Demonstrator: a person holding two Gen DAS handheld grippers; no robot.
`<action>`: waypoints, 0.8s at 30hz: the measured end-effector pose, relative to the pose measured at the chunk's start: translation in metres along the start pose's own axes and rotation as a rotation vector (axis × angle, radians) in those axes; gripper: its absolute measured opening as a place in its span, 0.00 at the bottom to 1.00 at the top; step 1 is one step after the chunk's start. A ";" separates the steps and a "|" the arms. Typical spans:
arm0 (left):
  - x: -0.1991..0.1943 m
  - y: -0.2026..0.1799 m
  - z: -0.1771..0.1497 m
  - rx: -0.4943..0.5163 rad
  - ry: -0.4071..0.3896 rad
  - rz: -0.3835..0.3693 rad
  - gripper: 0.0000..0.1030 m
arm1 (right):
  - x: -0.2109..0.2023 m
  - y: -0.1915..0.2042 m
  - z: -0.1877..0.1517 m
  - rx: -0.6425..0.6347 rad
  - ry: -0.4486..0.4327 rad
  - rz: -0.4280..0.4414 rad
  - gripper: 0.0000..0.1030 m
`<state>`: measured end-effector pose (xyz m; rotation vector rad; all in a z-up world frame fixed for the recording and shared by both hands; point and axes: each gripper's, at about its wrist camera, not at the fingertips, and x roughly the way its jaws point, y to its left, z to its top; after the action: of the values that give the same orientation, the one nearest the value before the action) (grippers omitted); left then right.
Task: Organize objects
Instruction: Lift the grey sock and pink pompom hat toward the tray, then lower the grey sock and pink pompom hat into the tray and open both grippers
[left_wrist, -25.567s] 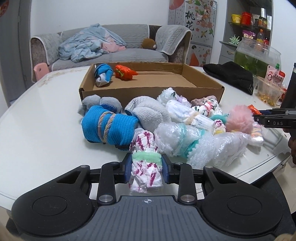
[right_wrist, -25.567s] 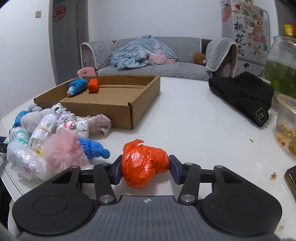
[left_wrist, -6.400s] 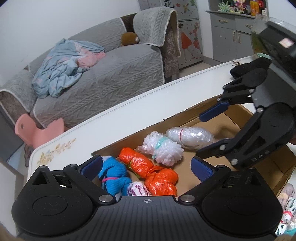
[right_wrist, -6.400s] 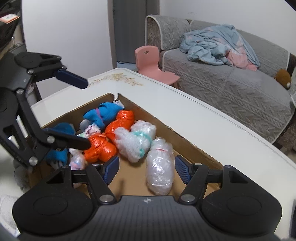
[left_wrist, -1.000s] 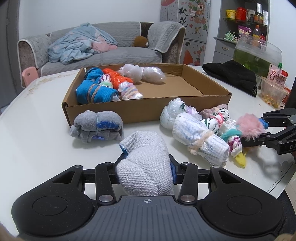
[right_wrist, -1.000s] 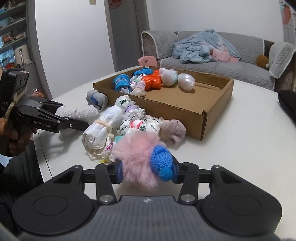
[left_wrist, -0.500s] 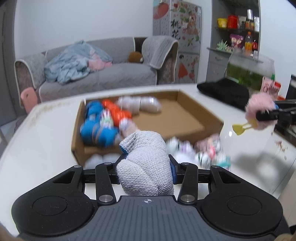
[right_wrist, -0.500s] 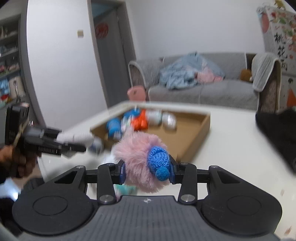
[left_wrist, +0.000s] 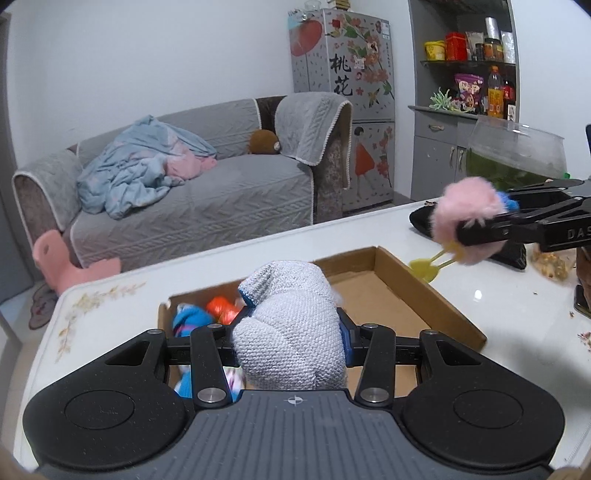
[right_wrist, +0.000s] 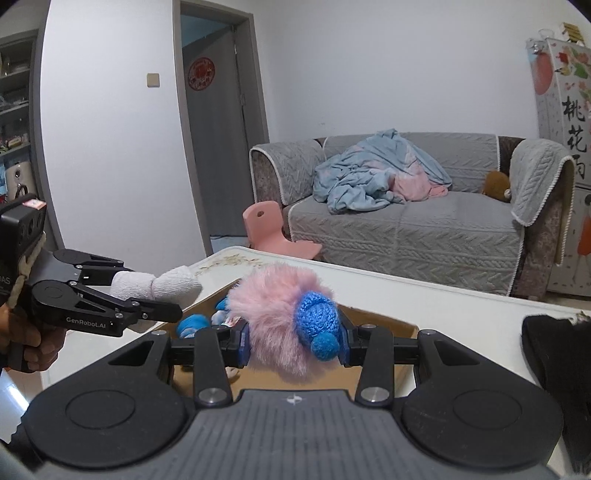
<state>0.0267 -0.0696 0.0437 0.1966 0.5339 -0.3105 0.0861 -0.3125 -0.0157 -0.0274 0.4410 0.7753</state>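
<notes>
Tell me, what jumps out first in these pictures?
A fluffy pink toy with a blue knitted cap, pinched in the right gripper above the cardboard box. Beside it, the left gripper clamps a grey rolled sock over the same box.

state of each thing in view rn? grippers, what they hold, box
Left gripper: shut on grey knitted sock roll, above the box.
Right gripper: shut on pink fluffy toy with blue knitted cap, lifted.
Open cardboard box: on the white table, partly filled with bundles.
</notes>
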 end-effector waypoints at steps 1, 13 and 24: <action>0.006 -0.001 0.005 0.005 -0.001 -0.004 0.50 | 0.006 -0.002 0.002 0.000 0.005 -0.001 0.38; 0.102 -0.029 0.031 0.061 0.051 -0.093 0.50 | 0.041 -0.035 0.005 0.046 0.078 -0.067 0.38; 0.172 -0.037 0.024 0.123 0.131 -0.067 0.50 | 0.079 -0.052 -0.006 0.077 0.174 -0.109 0.38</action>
<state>0.1656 -0.1515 -0.0299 0.3200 0.6526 -0.3984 0.1687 -0.2986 -0.0597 -0.0470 0.6295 0.6504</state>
